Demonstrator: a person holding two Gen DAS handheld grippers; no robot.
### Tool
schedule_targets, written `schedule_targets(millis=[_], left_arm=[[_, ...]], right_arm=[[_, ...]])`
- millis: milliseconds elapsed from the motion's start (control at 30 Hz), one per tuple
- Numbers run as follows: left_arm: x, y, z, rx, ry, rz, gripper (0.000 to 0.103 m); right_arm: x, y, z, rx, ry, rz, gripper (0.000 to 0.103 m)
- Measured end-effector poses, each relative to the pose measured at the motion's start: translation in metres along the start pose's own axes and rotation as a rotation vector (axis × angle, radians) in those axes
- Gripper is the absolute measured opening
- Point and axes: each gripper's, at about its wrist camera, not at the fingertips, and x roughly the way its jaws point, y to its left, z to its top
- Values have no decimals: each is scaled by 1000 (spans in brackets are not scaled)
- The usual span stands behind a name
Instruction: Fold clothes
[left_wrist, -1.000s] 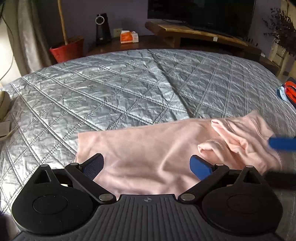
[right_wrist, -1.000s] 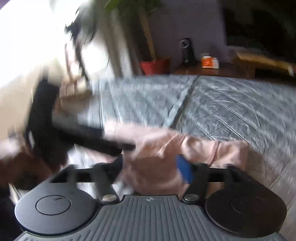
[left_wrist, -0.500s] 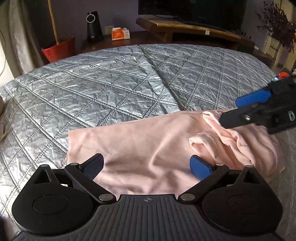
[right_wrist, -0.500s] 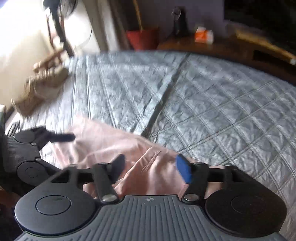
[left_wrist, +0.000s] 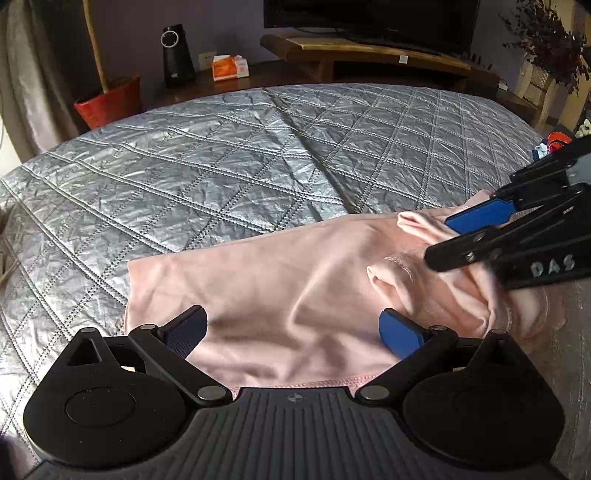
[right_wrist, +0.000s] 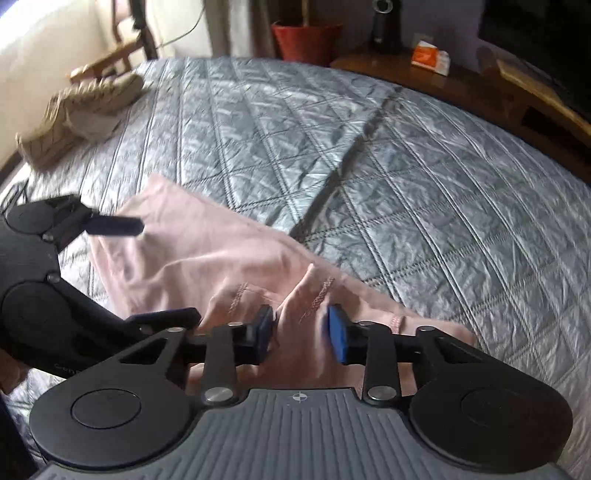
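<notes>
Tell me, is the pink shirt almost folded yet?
Not yet, it has only begun. Done: the pink garment lies spread on the silver quilt, its left part fairly flat. In hand: the right gripper has its fingers around the bunched end with the stitched hems, not shut on it. The left gripper is wide open above the near edge. Left: no neat fold shows yet.

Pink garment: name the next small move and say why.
Probably shut the right gripper on the bunched fold of the pink garment: its jaws straddle that fold with a gap, while the left gripper hangs open over the flat part.
</notes>
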Motion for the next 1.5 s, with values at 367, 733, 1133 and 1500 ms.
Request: schedule_targets(millis=[367, 733, 1133, 1500], left_arm=[[2, 5, -1, -19, 18, 19, 101], [5, 1, -2, -12, 28, 23, 102], [4, 11, -1, -46, 23, 50, 102], [-2, 46, 3, -212, -3, 119, 102]], right_arm=[[-39, -8, -21, 78, -120, 42, 15], [-32, 17, -13, 75, -125, 64, 14], [9, 21, -17, 111, -38, 125, 21], [-10, 35, -19, 20, -119, 225, 79]])
